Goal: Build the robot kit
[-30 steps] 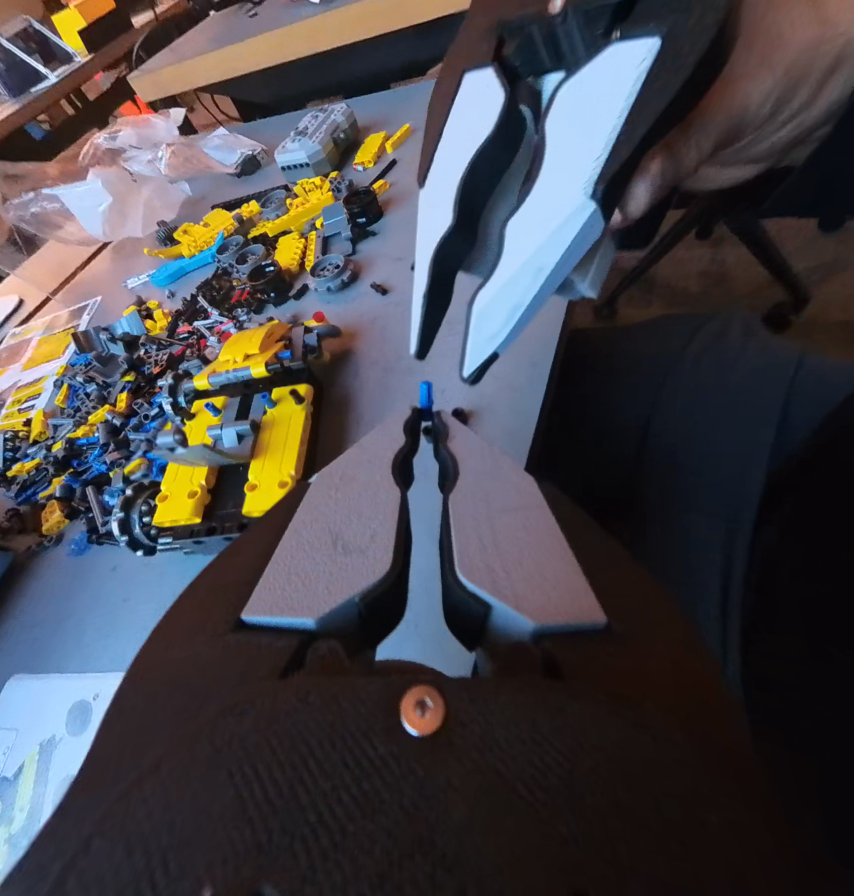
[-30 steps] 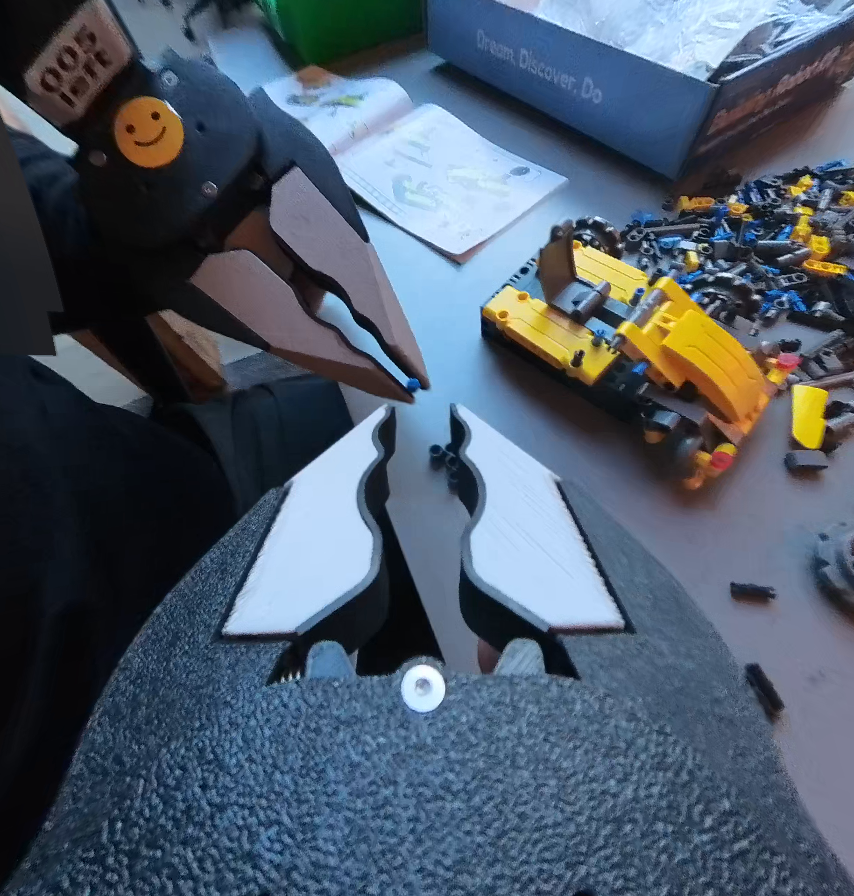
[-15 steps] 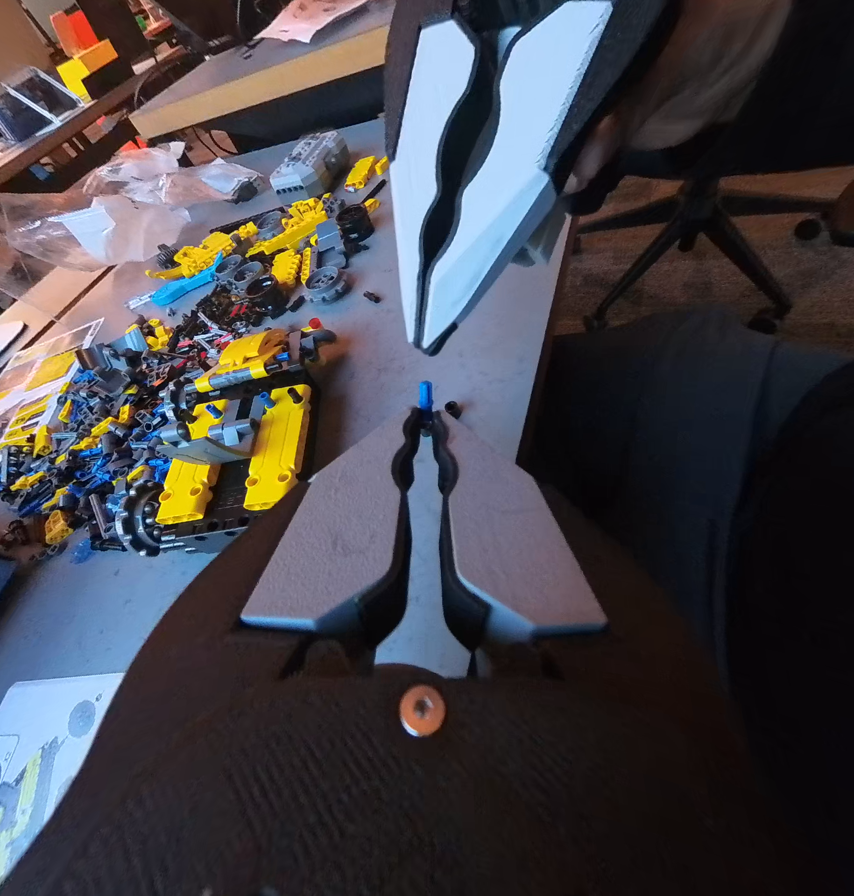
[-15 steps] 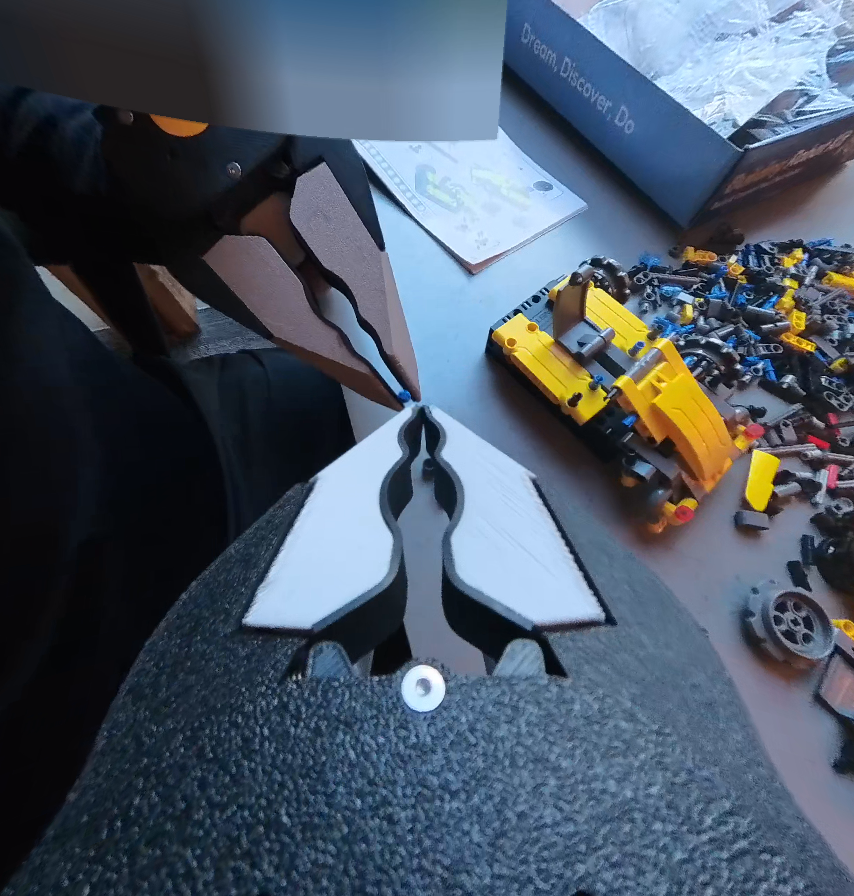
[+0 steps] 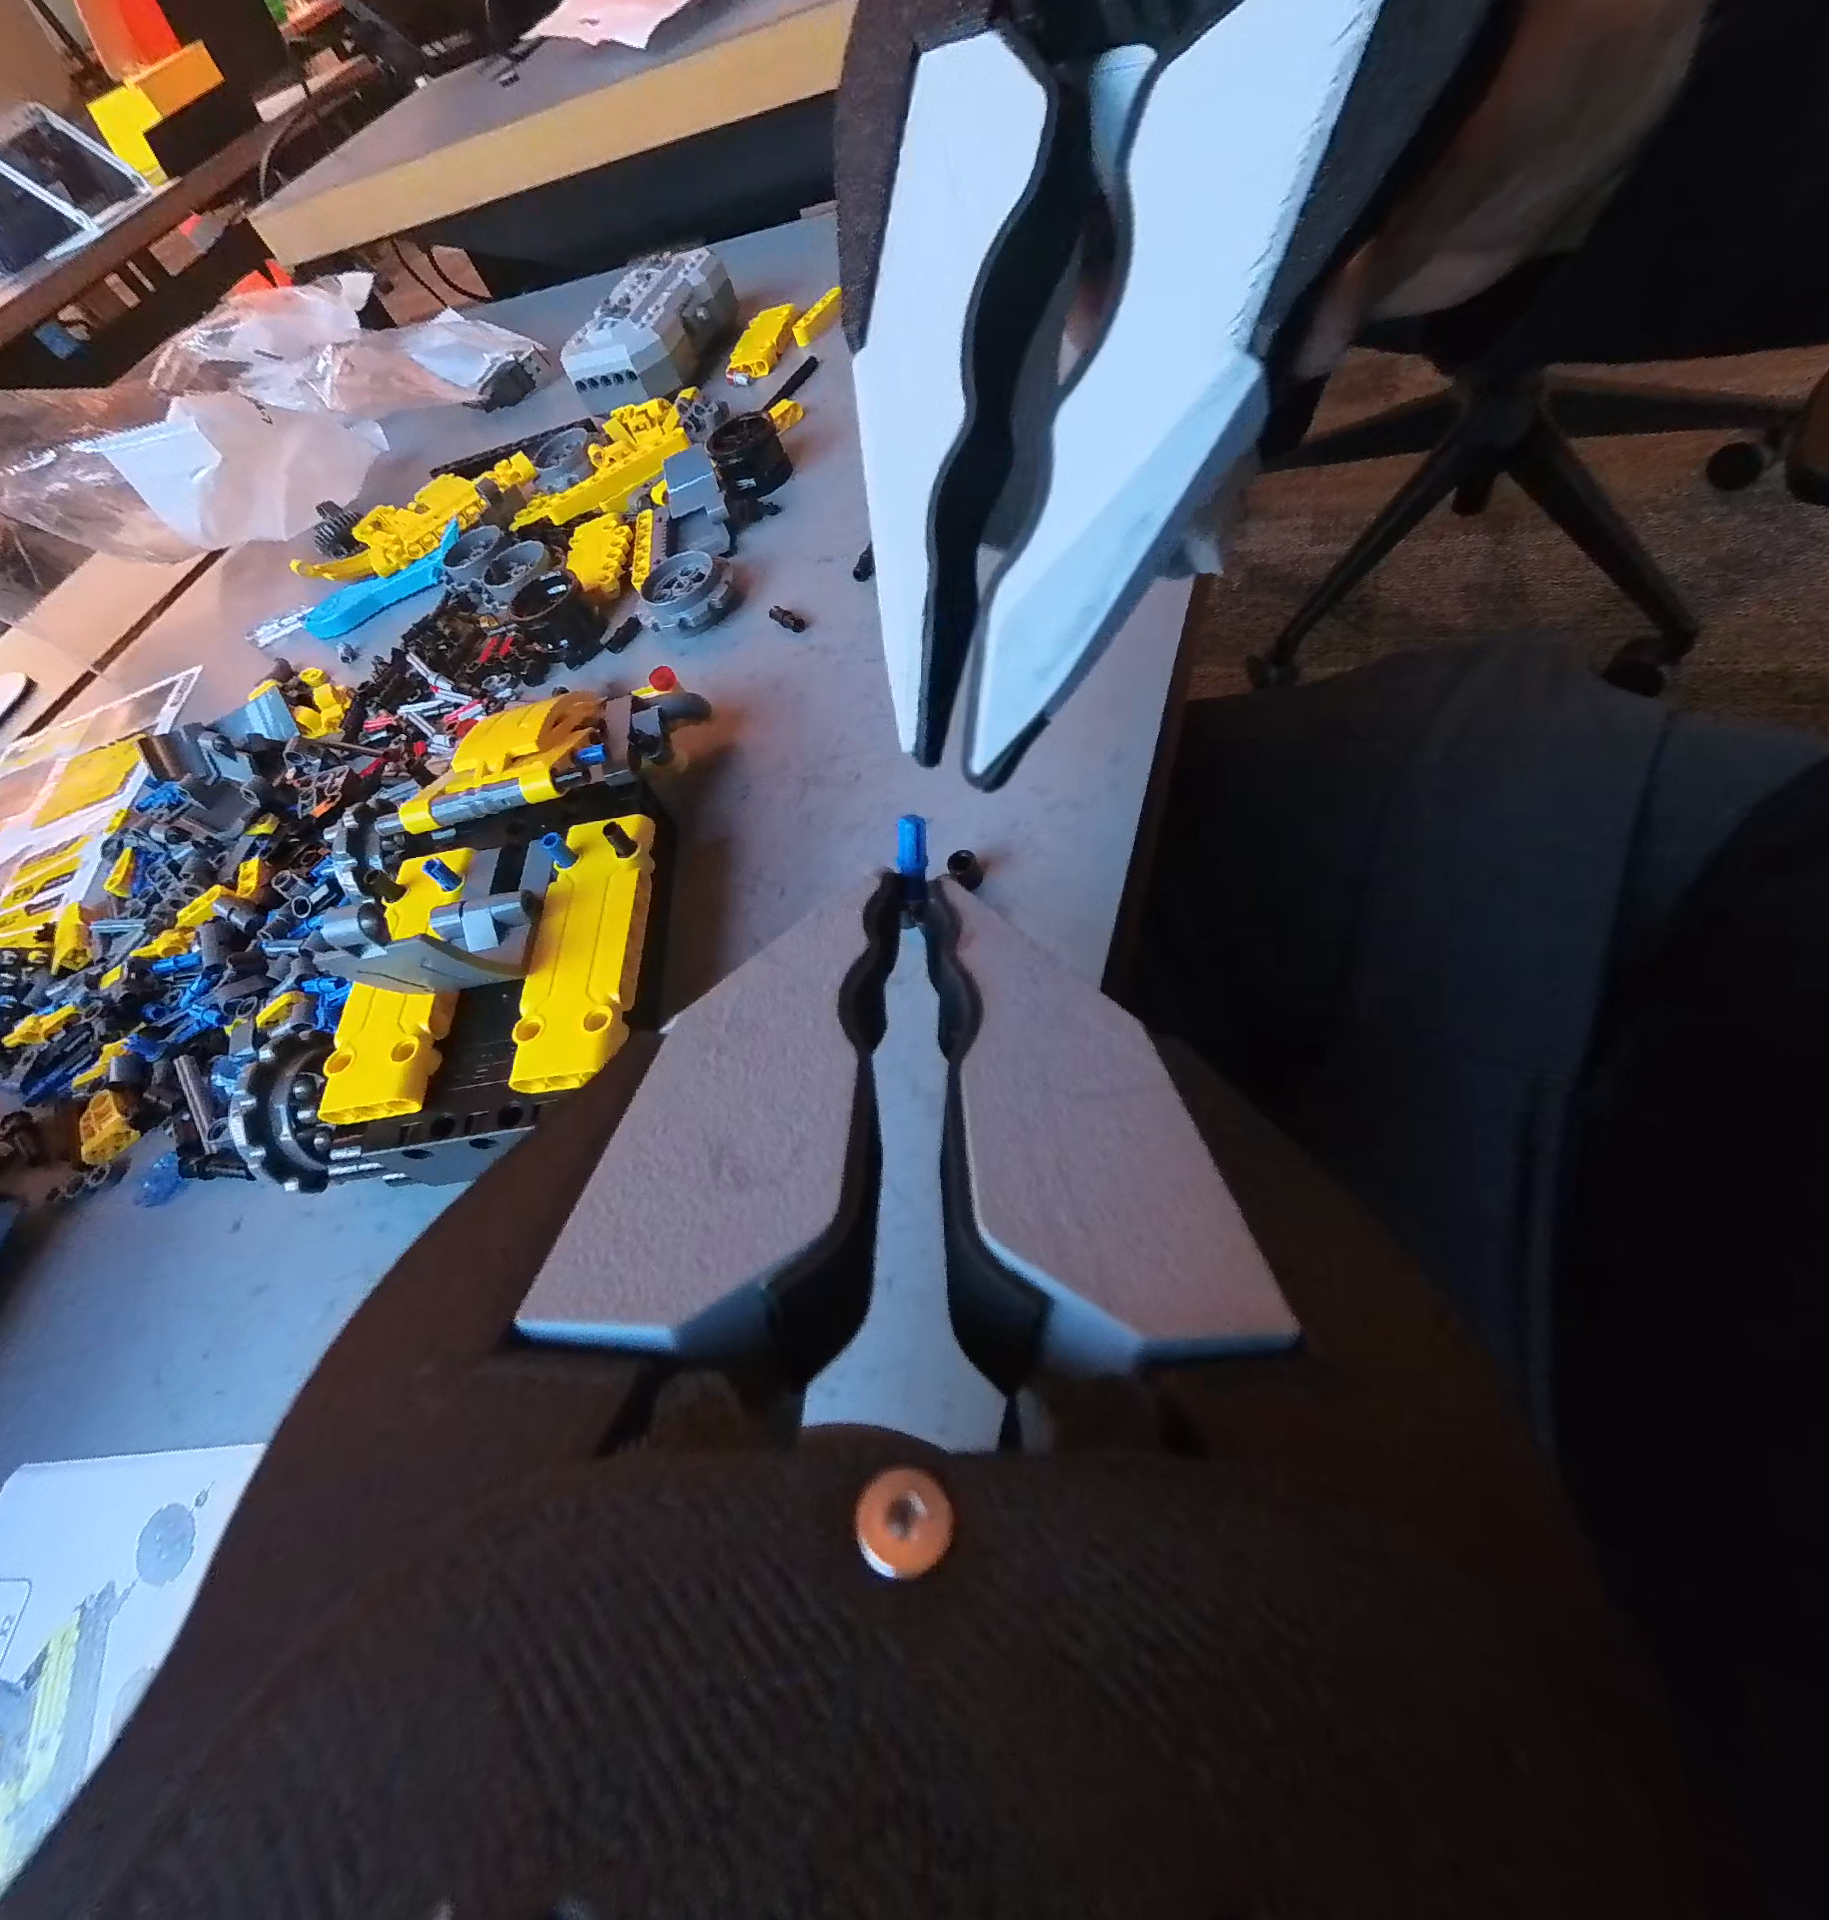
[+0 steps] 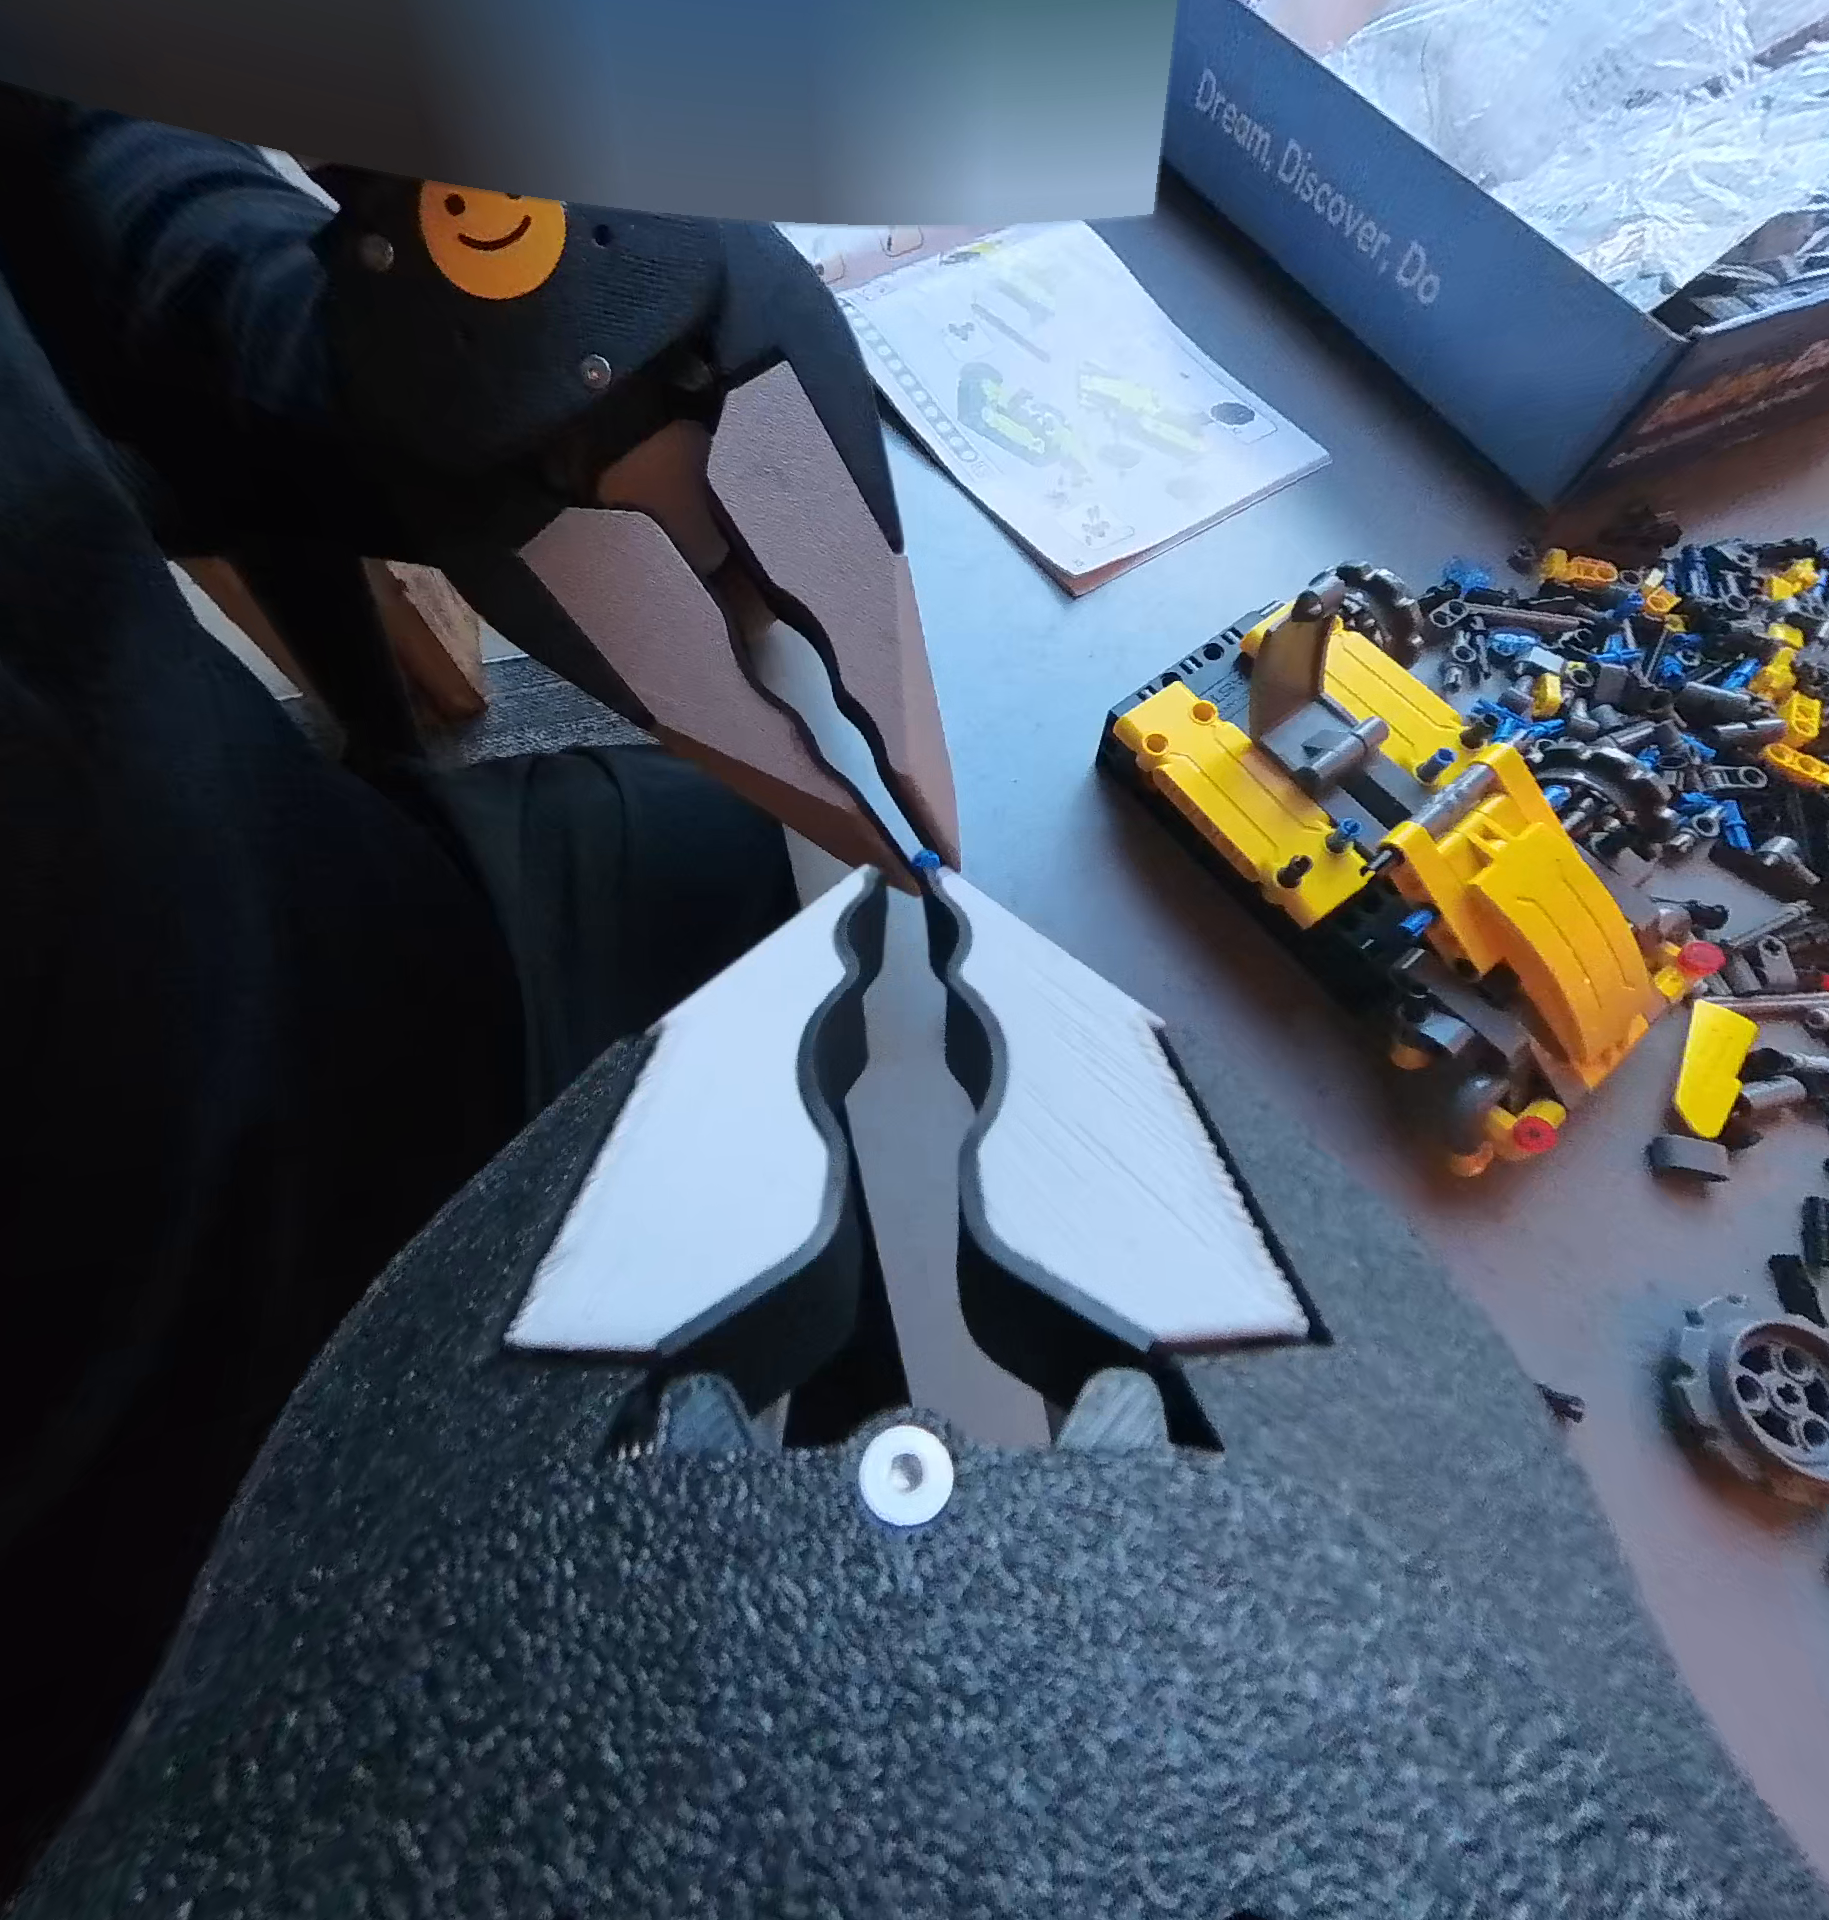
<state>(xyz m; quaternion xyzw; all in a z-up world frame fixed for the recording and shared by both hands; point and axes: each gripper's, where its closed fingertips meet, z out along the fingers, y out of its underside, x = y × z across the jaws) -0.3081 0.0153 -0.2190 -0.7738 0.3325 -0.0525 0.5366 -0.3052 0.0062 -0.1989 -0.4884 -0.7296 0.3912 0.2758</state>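
My left gripper [image 5: 910,896] is shut on a small blue pin [image 5: 910,840] that sticks out past its brown fingertips, just above the grey table [image 5: 816,748] near its edge. My right gripper [image 5: 954,771], with white fingers, hangs tip-down right above the pin, its jaws closed to a sliver. In the right wrist view the right gripper [image 6: 908,883] meets the left gripper [image 6: 925,871] tip to tip at the blue pin [image 6: 925,859]. I cannot tell whether anything is pinched in the right tips. A small black piece [image 5: 964,864] lies on the table beside the pin.
A half-built yellow and black brick vehicle [image 5: 494,997] [image 6: 1409,862] stands left of the grippers, beside a pile of loose pieces [image 5: 162,935]. An instruction booklet [image 6: 1076,416], a blue box [image 6: 1461,260], plastic bags [image 5: 214,416] and a loose wheel [image 6: 1783,1403] lie around. An office chair [image 5: 1492,468] stands past the table edge. Both grippers' tips are close together, under 4 cm apart.
The right gripper has shut from open, lifted off the table, and come tip to tip with the left gripper. The left gripper has kept still with the blue pin.
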